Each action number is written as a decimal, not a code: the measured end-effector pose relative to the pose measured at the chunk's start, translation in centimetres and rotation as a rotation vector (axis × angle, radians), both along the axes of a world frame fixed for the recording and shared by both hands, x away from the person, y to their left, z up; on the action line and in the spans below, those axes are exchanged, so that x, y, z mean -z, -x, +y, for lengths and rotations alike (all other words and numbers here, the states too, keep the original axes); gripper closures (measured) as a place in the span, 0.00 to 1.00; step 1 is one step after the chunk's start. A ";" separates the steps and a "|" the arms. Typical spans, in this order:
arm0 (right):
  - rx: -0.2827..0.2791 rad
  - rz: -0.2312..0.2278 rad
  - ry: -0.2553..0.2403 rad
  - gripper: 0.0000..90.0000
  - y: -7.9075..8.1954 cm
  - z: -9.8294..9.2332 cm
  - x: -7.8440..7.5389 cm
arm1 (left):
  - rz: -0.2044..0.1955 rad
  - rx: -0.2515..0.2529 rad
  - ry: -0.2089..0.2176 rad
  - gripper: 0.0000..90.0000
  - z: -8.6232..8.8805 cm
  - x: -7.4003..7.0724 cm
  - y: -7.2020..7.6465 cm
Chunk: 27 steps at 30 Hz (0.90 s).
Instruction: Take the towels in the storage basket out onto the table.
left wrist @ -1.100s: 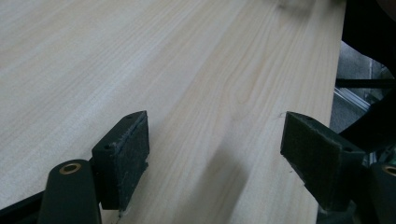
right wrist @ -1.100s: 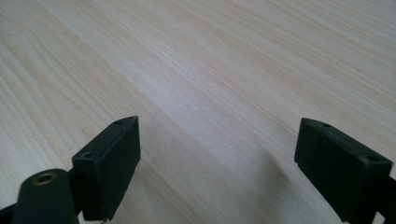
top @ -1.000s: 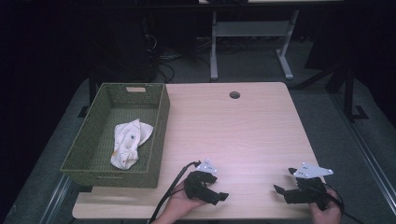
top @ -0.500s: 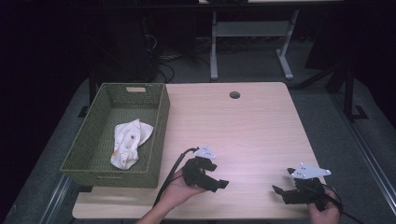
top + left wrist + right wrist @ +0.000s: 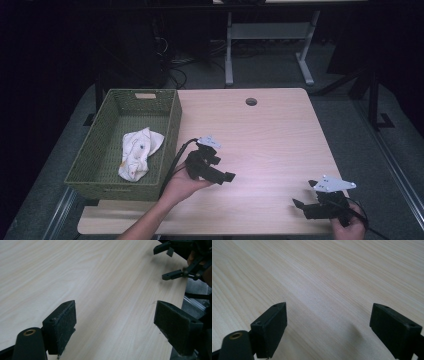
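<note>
The left gripper (image 5: 224,176), just beside the green woven basket (image 5: 169,131), had just been opening its jaws, nothing between them. The right gripper (image 5: 303,206) gaped empty, well apart from the basket. A white cloth (image 5: 137,151) lay inside it.

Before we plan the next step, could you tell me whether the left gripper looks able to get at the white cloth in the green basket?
Probably yes. The left gripper is open and holds nothing, beside the basket, whose top is open. The cloth lies uncovered inside; only the near wall stands between, so the gripper would likely have to go over it.
</note>
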State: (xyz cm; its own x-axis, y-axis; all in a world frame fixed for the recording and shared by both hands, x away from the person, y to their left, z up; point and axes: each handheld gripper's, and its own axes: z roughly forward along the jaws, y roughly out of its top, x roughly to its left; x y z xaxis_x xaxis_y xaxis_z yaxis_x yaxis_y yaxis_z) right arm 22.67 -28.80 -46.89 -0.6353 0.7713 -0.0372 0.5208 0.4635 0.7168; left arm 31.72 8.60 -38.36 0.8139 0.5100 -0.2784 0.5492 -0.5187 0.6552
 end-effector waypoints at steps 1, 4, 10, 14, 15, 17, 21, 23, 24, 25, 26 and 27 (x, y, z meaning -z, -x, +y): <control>0.000 0.000 0.000 0.16 0.0 0.0 0.0 | -0.001 -0.005 -0.009 0.21 0.1 -0.2 -0.1; -0.002 -0.004 -0.002 0.16 0.1 0.0 -0.1 | -0.002 -0.019 0.004 0.21 0.4 -0.8 -0.4; 0.002 -0.006 -0.007 0.16 0.1 -0.1 -0.1 | -0.001 -0.020 -0.009 0.20 1.1 -1.8 -0.9; -0.001 -0.005 -0.005 0.16 0.1 -0.1 -0.1 | 0.004 -0.030 -0.002 0.20 1.8 -2.5 -1.3; -0.001 -0.005 -0.005 0.16 0.1 -0.1 -0.1 | 0.008 -0.034 0.002 0.20 1.9 -2.7 -1.4; -0.003 -0.006 -0.004 0.16 0.1 0.0 -0.1 | 0.010 -0.032 0.007 0.20 2.3 -3.0 -1.6; -0.002 -0.008 -0.002 0.16 0.2 -0.1 -0.2 | 0.012 -0.030 0.019 0.19 3.1 -3.8 -1.9; 0.000 -0.008 -0.004 0.16 0.2 -0.2 -0.2 | 0.014 -0.034 0.028 0.19 3.7 -4.3 -2.1; 0.001 -0.008 -0.006 0.16 0.3 -0.2 -0.2 | 0.017 -0.035 0.031 0.19 4.0 -4.5 -2.2; 0.001 -0.010 -0.006 0.16 0.3 -0.2 -0.3 | 0.019 -0.033 0.038 0.19 4.3 -4.7 -2.3; 0.001 -0.010 -0.006 0.16 0.3 -0.2 -0.3 | 0.017 -0.038 0.036 0.19 4.6 -4.9 -2.3; 0.002 -0.010 -0.006 0.16 0.3 -0.2 -0.3 | 0.011 -0.041 0.028 0.19 4.9 -5.1 -2.4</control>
State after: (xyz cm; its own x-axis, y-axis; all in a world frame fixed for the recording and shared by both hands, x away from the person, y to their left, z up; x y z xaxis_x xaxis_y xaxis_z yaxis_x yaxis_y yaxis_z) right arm 22.41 -29.02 -46.63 -0.6338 0.7725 -0.0390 0.5145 0.4587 0.7245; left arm 34.13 13.55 -33.26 0.7890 0.5350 -0.3021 0.5771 -0.4767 0.6631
